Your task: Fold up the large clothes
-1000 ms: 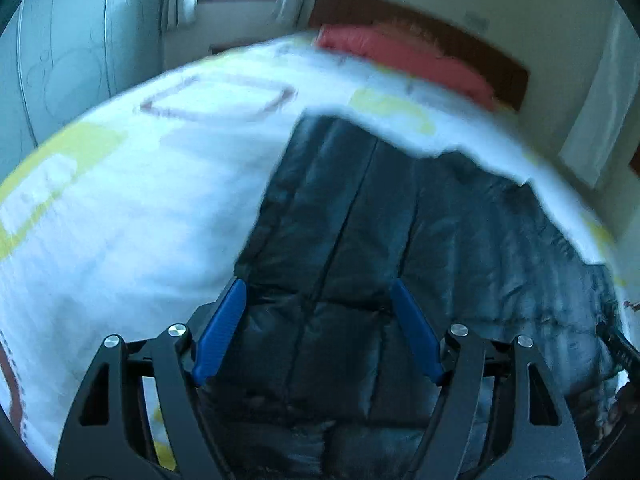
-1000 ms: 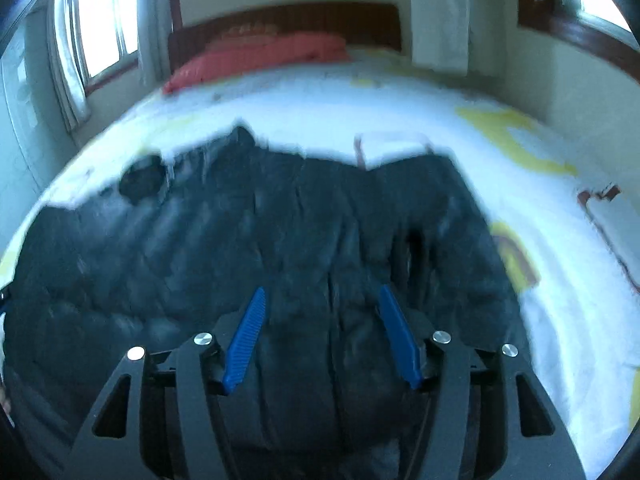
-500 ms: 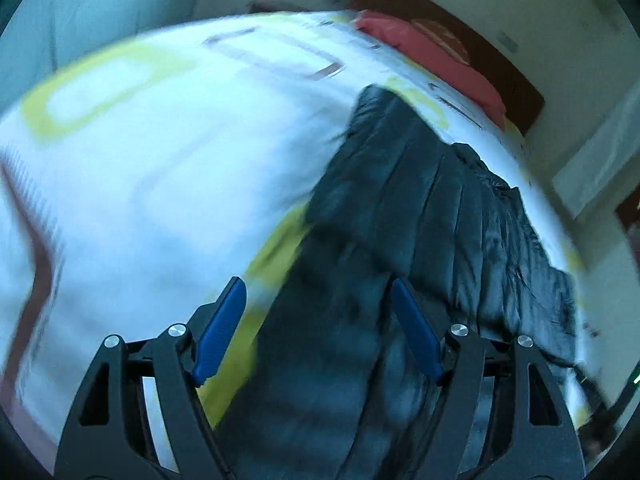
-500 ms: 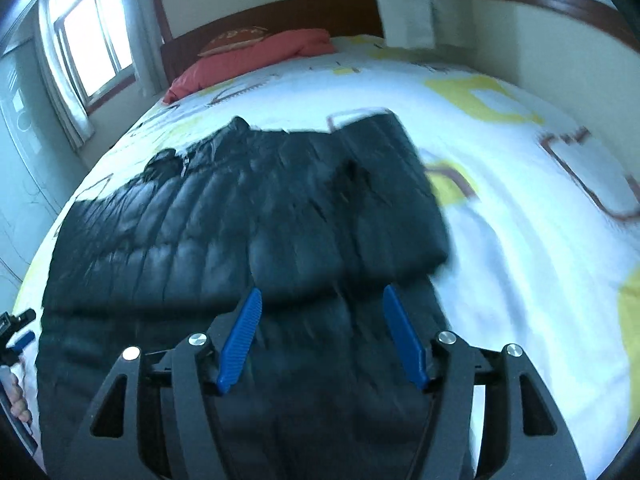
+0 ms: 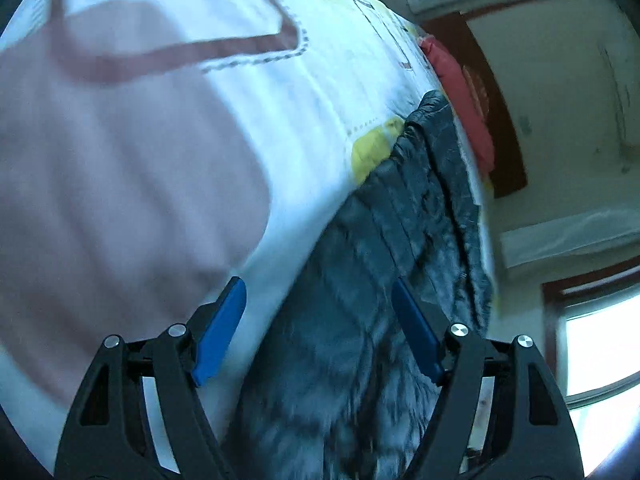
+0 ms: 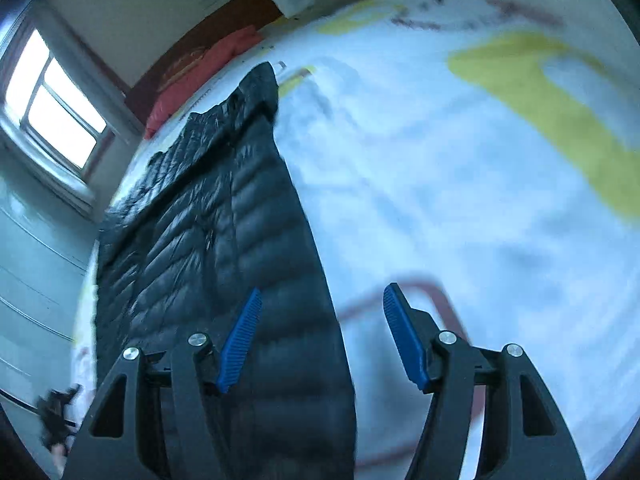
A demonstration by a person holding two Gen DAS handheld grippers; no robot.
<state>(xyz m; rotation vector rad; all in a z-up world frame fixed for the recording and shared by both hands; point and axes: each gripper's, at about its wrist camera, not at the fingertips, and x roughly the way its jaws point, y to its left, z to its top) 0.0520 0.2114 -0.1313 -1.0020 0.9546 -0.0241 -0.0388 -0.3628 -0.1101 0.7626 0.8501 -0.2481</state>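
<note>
White bedsheet (image 6: 440, 160) with yellow and maroon print, covering bed. Black quilted down jacket (image 6: 248, 240) spread flat on it, long and narrow, one straight edge running between both tongs. Red pillow (image 6: 200, 76) at headboard end. Judged light, puffy, soft, slick shell; likely to slide, so pinch deep at hem edge or corner. Left tongs (image 5: 316, 324) spread open, empty, over jacket edge. Right tongs (image 6: 320, 336) likewise open, empty
</note>
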